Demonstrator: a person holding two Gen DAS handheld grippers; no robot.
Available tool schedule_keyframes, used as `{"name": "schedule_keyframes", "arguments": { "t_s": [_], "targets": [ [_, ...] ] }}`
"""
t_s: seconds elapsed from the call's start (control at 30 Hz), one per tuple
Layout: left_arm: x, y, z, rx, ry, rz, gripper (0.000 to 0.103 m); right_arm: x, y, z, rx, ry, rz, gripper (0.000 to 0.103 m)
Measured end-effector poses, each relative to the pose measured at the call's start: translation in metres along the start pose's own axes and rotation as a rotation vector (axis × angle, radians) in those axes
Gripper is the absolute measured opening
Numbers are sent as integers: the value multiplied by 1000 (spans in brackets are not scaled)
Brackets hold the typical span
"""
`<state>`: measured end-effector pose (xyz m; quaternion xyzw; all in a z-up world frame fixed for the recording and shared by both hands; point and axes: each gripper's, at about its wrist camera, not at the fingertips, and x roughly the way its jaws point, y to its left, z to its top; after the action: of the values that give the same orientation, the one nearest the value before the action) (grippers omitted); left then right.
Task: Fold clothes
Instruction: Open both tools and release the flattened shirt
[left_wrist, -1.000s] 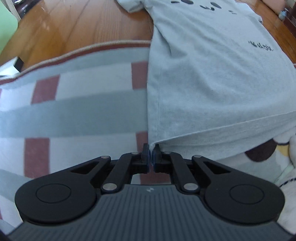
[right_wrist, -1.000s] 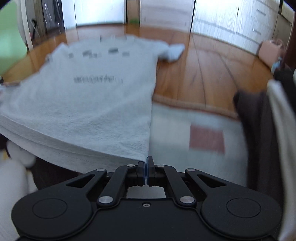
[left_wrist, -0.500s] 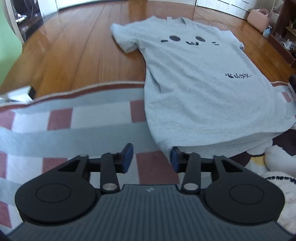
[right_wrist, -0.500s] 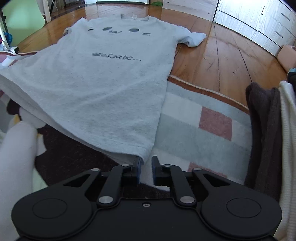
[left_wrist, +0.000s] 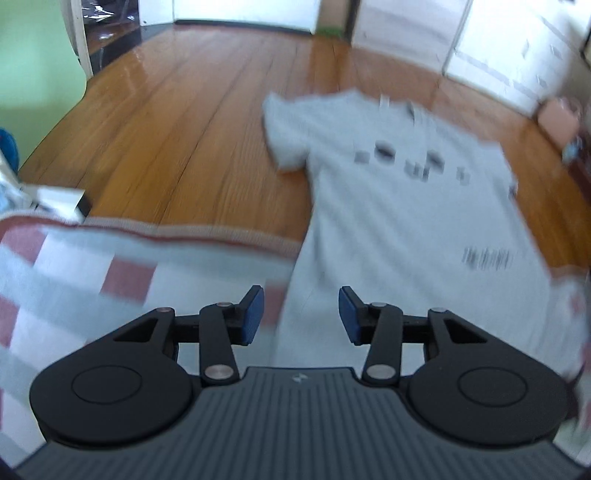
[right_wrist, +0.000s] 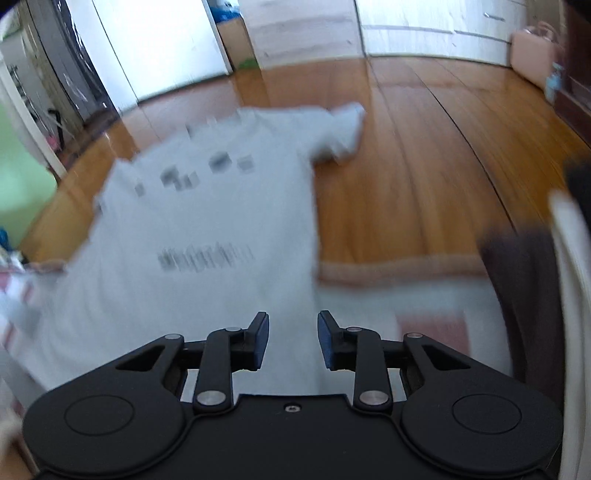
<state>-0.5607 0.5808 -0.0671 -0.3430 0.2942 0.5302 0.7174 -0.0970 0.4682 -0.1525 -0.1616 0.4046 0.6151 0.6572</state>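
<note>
Left wrist view. Grey T-shirt (left_wrist: 406, 229): spread flat, print side up, long axis running away from the camera, collar at the far end on the wooden floor (left_wrist: 177, 140), hem at the near end on the checked rug (left_wrist: 92, 280). One sleeve (left_wrist: 284, 133) angled out to the left of the shirt body, lying on the floor. Left gripper (left_wrist: 301, 314): held low and level above the shirt's near left edge, aimed along the shirt toward the collar; blue-padded fingers (left_wrist: 253, 314) spread wide, nothing between them. Bare floor wide open left of the shirt; rug border (left_wrist: 192, 236) meeting the shirt's left edge. Whole view motion-blurred.

Right wrist view. T-shirt (right_wrist: 207, 229): same lie, collar far, hem near, the other sleeve (right_wrist: 343, 129) splayed to the right of the body on the floor (right_wrist: 424, 166). Right gripper (right_wrist: 291, 339): level above the shirt's near right edge, pointed toward the collar; fingers (right_wrist: 260, 339) parted, holding nothing. Dark garment (right_wrist: 524, 295) and a pale one (right_wrist: 572, 277) well to the right of the shirt, at the frame edge. Rug (right_wrist: 413, 306) and open floor between them and the shirt's right edge.
</note>
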Motion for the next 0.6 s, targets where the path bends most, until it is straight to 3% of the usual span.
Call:
{"name": "schedule_keyframes", "arguments": {
  "t_s": [0.07,0.13,0.3,0.4,0.47,0.53,0.6],
  "targets": [
    [4,-15,28,-72,-13,-48,44,-1,18,43,3,-22,66,35],
    [9,-31,55,-126,-24,-83,44,7,21,56,6,-15,88,44],
    [26,-65,103,-137,12,-46,48,27,28,81,14,8,135,54],
    [43,-67,114,-165,9,-31,49,40,31,96,19,23,163,56],
    [59,-62,115,-158,-9,21,49,48,34,106,22,32,182,56],
    [77,-47,109,-164,-34,96,49,56,36,116,25,42,201,56],
    [92,-21,92,-207,-97,111,49,72,33,123,44,67,216,56]
  ]
}}
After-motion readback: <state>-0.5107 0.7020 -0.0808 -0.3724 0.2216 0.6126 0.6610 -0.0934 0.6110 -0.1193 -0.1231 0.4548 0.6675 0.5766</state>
